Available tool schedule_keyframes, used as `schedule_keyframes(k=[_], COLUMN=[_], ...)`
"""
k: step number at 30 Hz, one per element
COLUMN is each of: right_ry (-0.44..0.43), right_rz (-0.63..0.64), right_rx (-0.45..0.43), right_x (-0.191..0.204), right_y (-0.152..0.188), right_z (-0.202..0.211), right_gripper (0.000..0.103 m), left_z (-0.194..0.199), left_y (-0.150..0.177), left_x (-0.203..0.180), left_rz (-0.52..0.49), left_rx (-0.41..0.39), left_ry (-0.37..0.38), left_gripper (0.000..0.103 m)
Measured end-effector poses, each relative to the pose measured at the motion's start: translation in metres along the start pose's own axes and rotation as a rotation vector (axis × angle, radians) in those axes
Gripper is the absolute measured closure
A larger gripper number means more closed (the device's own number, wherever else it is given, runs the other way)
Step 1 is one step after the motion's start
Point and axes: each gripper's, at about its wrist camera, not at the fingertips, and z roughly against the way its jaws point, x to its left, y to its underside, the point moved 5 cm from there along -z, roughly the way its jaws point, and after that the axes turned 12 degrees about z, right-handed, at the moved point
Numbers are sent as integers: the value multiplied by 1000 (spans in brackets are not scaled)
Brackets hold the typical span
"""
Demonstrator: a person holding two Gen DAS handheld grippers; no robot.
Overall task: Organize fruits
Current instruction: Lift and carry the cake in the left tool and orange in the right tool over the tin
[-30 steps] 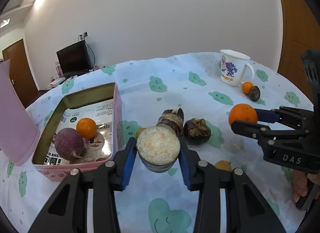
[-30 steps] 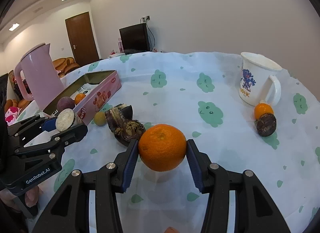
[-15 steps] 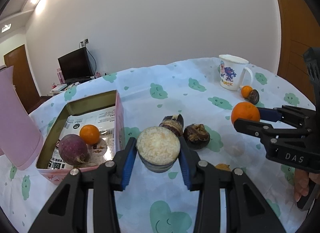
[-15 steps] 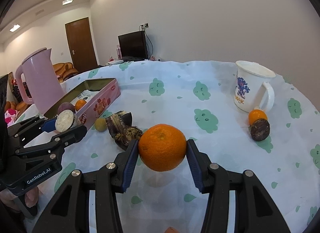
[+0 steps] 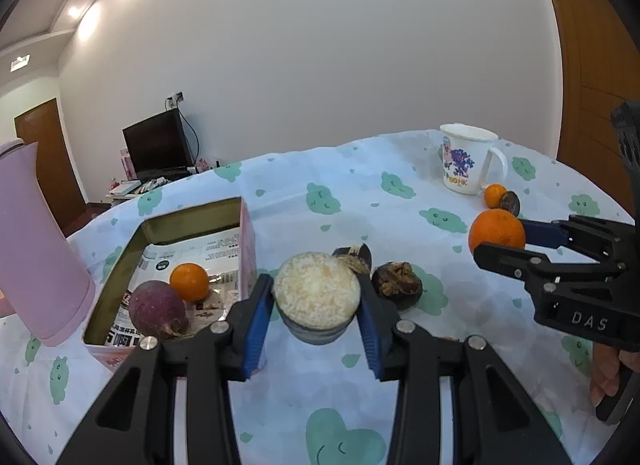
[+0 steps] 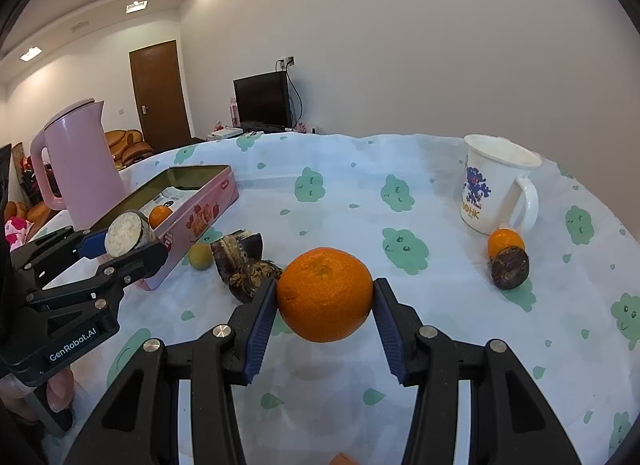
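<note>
Pink plastic kettle (image 6: pixel 82 165) far left. Open pink rectangular tin (image 5: pixel 120 265) holds round purple fruit (image 5: pixel 157 315), small orange (image 5: pixel 189 282). Left gripper (image 5: pixel 316 301) clamps halved fruit with white flesh (image 5: pixel 316 293), lifted beside tin. Dark halved fruits (image 5: pixel 396 285) on tablecloth. Right gripper (image 6: pixel 325 301) clamps large orange (image 6: pixel 325 299) above tablecloth. White printed mug (image 6: pixel 496 185) far right, contents unseen.

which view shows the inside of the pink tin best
The left wrist view: it looks down into the pink tin, showing the printed liner, a purple round fruit and a small orange. The right wrist view sees the tin side-on, its interior mostly hidden by the wall and the left gripper.
</note>
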Motion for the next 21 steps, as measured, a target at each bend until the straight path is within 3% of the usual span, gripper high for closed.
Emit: schedule_keyframes(k=[21], right_ry=[29], right_rz=[40], right_rx=[-30], right_x=[9], right_y=[-1], right_z=[11], right_gripper=[53], left_z=[11], left_y=[-8], left_x=[4], left_rz=[0], left_rx=[-66], left_ry=[-17], left_gripper=[61])
